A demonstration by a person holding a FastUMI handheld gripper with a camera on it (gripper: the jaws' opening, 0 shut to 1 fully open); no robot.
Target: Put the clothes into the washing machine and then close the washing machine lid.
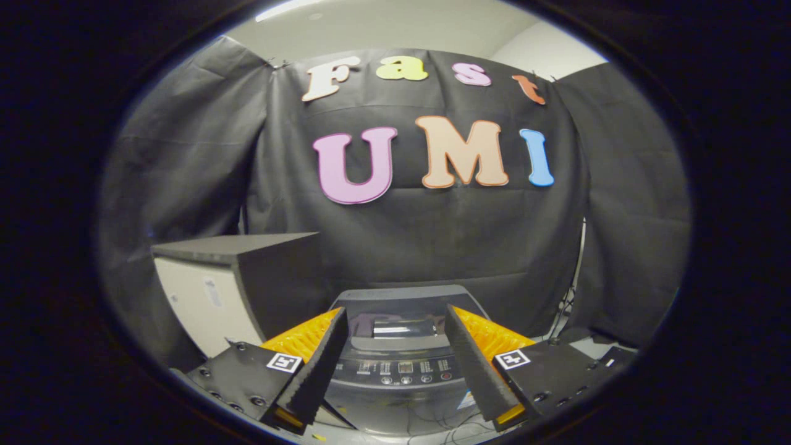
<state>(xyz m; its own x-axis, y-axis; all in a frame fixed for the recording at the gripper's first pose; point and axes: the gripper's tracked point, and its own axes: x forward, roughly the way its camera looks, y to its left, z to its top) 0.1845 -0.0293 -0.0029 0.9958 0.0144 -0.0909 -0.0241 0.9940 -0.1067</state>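
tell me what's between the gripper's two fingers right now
Nothing is held: in the gripper view the open gripper frames the washing machine beyond, its lid and control panel showing through the gap.

Surface finishes, from my open fingers

My fingers (321, 355) are ribbed plastic with matt pads; washing machine (401, 364) shows a glossy smooth plastic lid and panel; wall (432, 247) is matt creased cloth; box (247, 278) looks matt, smooth-sided.
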